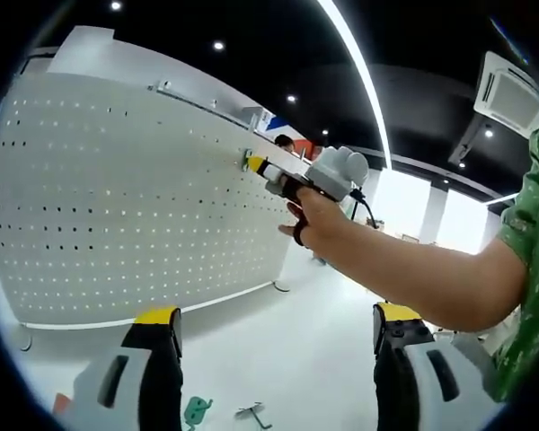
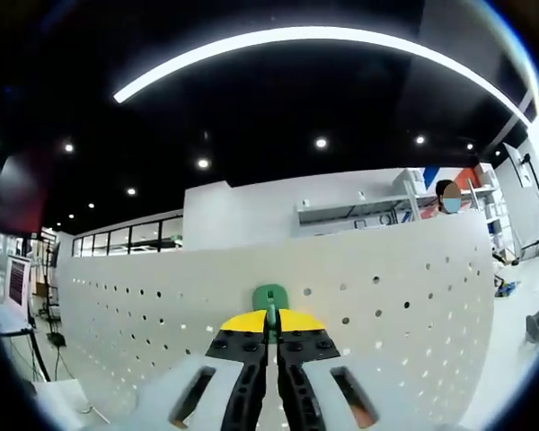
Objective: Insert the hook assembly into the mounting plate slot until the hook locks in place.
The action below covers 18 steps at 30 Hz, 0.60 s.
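The white pegboard stands upright on a white table. In the left gripper view, a hand holds my right gripper up against the board's upper right part, with a small green hook piece at its tip touching the board. In the right gripper view, my right gripper is shut on the green hook piece, which is pressed to the pegboard. My left gripper hangs low in front of the board, its yellow-tipped jaws wide apart with nothing between them.
A second green hook piece and a grey metal hook lie on the white table between my left jaws. The person's forearm and green sleeve cross the right side. Shelves stand behind the board.
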{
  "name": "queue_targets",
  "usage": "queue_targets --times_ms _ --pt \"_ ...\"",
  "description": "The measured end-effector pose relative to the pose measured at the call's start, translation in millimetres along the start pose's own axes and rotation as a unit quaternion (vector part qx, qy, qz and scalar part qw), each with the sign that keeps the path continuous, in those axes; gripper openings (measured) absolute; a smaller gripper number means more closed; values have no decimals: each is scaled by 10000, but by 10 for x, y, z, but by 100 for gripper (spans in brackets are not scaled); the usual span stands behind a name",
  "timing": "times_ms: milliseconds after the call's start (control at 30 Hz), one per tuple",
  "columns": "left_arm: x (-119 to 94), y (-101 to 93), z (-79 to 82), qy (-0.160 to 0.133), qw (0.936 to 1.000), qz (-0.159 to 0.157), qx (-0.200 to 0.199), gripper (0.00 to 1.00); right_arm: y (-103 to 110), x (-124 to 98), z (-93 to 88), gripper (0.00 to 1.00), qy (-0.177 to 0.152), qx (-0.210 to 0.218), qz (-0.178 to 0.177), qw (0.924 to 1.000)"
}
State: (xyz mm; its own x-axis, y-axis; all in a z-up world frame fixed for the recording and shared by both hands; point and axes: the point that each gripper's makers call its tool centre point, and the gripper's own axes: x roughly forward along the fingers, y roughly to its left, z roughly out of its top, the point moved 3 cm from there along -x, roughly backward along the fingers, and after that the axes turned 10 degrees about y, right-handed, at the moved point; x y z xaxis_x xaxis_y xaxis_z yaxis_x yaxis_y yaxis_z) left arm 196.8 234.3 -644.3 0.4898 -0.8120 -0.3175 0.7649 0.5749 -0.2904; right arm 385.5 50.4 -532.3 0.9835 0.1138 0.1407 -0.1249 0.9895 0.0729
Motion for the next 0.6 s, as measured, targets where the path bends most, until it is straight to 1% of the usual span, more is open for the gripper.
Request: queue_targets --times_ms 100,200,300,600 --pt "7 -5 -5 9 10000 -9 9 90 -10 3 -5 1 19 41 19 10000" --pt "11 -7 -10 16 10000 -15 2 90 -10 5 -6 1 48 -10 31 10000" --pt "12 -15 -14 24 10000 -24 11 90 1 3 -2 1 94 -218 16 9997" --pt "9 -24 -14 27 10000 -34 18 90 -5 -10 -26 2 209 -142 110 9996"
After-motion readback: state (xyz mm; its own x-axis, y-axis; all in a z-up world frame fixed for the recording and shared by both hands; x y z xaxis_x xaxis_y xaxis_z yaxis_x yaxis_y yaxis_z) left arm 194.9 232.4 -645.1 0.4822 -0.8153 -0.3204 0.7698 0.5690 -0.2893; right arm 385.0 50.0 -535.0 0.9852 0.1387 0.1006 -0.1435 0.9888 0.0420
